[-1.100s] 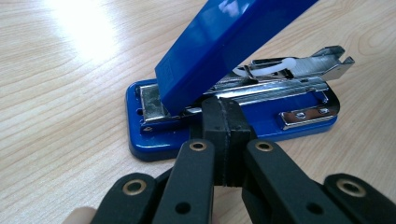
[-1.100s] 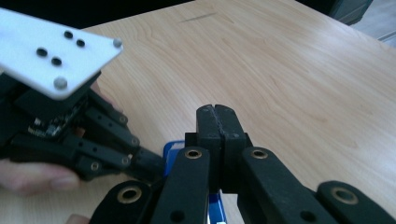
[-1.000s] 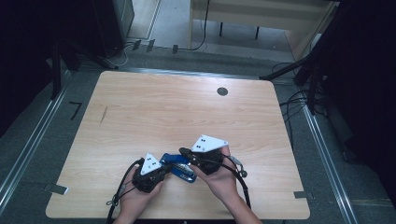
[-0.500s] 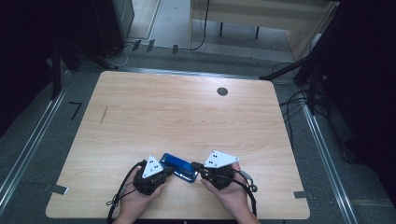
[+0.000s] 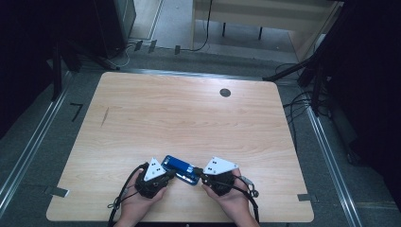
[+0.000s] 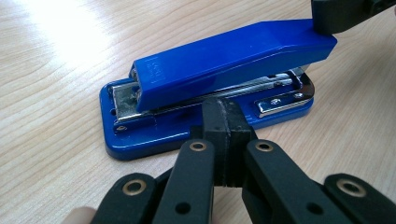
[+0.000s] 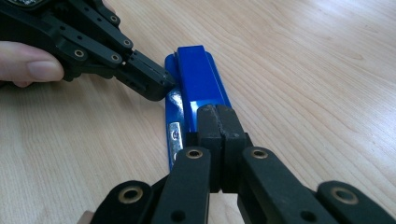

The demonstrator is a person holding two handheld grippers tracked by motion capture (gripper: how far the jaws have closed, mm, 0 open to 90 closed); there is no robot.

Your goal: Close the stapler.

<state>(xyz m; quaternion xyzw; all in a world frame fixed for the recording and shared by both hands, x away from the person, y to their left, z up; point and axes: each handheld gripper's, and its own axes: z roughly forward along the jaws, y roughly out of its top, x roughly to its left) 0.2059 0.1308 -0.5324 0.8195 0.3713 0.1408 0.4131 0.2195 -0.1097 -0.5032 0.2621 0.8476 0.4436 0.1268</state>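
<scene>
The blue metal stapler (image 5: pixel 179 169) is seen at the light wooden counter's (image 5: pixel 189 118) 6 o'clock edge, bracketed by left gripper (image 6: pixel 226 122) and right gripper (image 7: pixel 219 122), both closed empty; pressing judged outstanding.

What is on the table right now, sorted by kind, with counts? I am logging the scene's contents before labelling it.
Blue stapler: 1
Black claws: 2, the left claw and the right claw, both with jaws shut, one at each side of the stapler
Dark round grommet in the table top: 1
Total: 4
</scene>
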